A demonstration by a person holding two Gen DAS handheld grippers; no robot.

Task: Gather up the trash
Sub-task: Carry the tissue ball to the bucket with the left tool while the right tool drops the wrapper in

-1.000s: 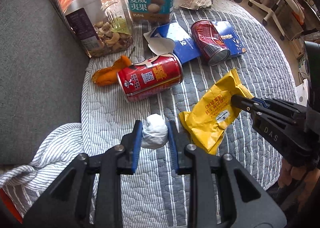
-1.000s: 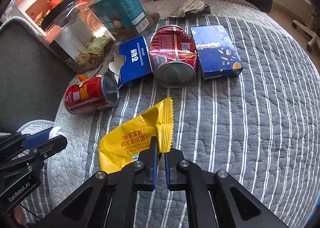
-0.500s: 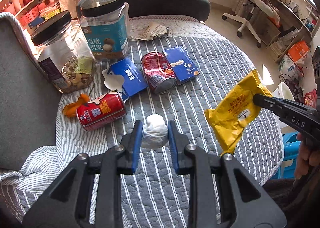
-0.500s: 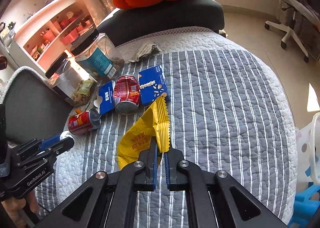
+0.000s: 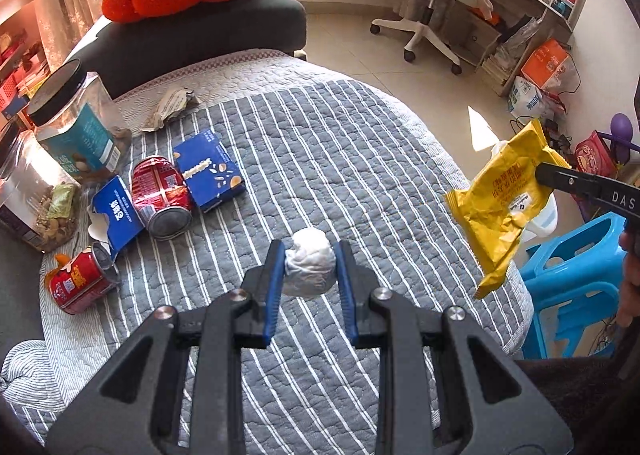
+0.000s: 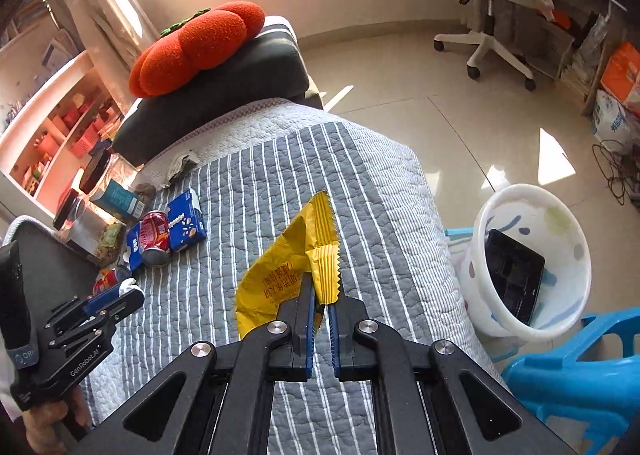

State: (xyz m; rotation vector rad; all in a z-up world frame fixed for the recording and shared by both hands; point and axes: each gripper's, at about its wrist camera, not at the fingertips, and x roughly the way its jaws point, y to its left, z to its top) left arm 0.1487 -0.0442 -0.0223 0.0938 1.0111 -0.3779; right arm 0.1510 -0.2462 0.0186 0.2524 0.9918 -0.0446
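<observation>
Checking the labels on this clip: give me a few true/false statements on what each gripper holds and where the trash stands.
1. The left gripper is shut on a white paper wad. True.
2. The right gripper holds a red can. False: it pinches the yellow wrapper.
3. The white bin is empty. False: a black tray sits inside.
4. Two red cans lie on the striped quilt. True.
5. The bin stands on the quilt. False: it stands on the floor beside it.
</observation>
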